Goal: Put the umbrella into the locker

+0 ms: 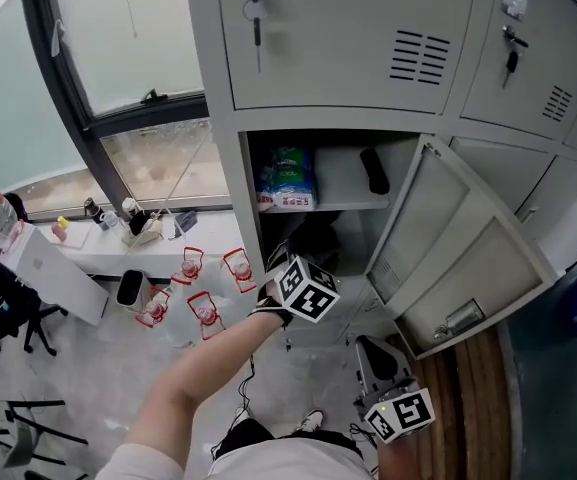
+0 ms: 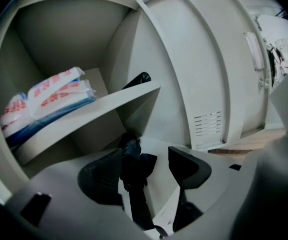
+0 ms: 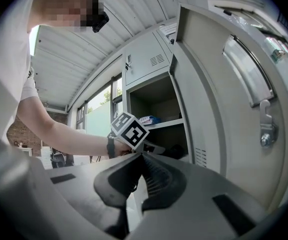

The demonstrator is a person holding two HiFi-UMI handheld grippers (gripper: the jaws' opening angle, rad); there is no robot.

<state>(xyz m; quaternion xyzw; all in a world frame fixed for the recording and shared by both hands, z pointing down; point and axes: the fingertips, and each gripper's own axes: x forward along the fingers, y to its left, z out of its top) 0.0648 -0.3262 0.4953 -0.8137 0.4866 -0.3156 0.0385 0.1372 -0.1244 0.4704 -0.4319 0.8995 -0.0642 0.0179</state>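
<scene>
The grey locker stands with its door [image 1: 458, 258] swung open to the right. My left gripper [image 1: 290, 268] reaches into the lower compartment under the shelf [image 2: 91, 115]. In the left gripper view a black folded umbrella [image 2: 132, 170] lies between the jaws of that gripper [image 2: 146, 156], against the left jaw. A gap shows on its right side, so the jaws stand open. My right gripper [image 1: 373, 353] hangs low in front of the locker, shut and empty [image 3: 143, 159].
On the shelf lie a blue and white packet [image 1: 288, 180] and a black object [image 1: 373, 170]. Closed locker doors with keys [image 1: 256, 28] are above. Red-framed bottles [image 1: 203, 313] stand on the floor at left, near a white desk [image 1: 53, 268].
</scene>
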